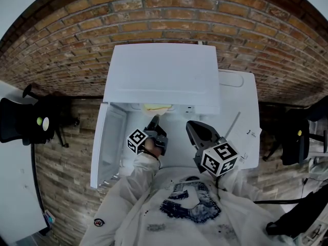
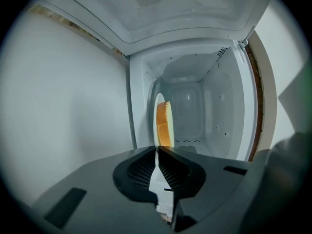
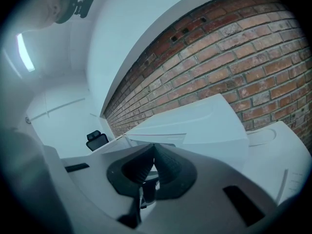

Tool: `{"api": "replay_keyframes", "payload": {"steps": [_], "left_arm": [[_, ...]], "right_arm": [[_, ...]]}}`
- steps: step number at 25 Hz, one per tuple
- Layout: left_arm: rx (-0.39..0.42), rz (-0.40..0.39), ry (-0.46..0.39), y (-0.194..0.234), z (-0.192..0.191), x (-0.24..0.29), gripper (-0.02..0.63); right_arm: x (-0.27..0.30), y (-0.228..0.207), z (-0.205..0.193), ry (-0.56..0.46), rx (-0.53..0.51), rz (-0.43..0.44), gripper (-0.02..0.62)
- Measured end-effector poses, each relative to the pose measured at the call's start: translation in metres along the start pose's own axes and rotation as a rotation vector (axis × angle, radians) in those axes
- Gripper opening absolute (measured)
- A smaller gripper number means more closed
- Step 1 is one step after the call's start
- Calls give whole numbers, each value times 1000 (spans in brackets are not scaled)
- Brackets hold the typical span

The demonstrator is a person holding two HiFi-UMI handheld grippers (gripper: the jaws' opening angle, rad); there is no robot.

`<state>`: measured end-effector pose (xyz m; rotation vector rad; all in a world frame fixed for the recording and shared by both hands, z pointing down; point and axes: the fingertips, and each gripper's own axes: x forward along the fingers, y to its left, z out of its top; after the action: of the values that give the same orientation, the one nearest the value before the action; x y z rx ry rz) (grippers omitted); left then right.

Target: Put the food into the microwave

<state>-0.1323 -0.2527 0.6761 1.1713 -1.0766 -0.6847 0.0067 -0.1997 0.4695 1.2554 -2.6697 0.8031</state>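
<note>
Left gripper (image 1: pixel 155 118) (image 2: pixel 157 152): jaws clamped hard on the rim of a white plate (image 2: pixel 159 182), nose right at the mouth of the microwave (image 1: pixel 161 76).
Food (image 1: pixel 156 107) (image 2: pixel 164 123): a yellow-orange slab, sat on that plate at the front of the white cavity.
Door (image 1: pixel 107 147): hung wide open on the left.
Right gripper (image 1: pixel 192 127) (image 3: pixel 153 152): jaws pressed together, nothing between them, held back near the person's chest and pointing over the microwave's top toward the brick wall (image 1: pixel 154 9).

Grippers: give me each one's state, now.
Left gripper: shut on the thin white plate carrying a yellow-orange food slice.
Right gripper: shut, empty.
</note>
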Motion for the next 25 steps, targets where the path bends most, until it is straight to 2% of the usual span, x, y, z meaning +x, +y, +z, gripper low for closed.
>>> {"api": "replay_keyframes", "payload": {"steps": [25], "left_arm": [[-18,9,21,-5,10,32,28]], "right_arm": [[4,-17,0,9,28,-37,14]]}}
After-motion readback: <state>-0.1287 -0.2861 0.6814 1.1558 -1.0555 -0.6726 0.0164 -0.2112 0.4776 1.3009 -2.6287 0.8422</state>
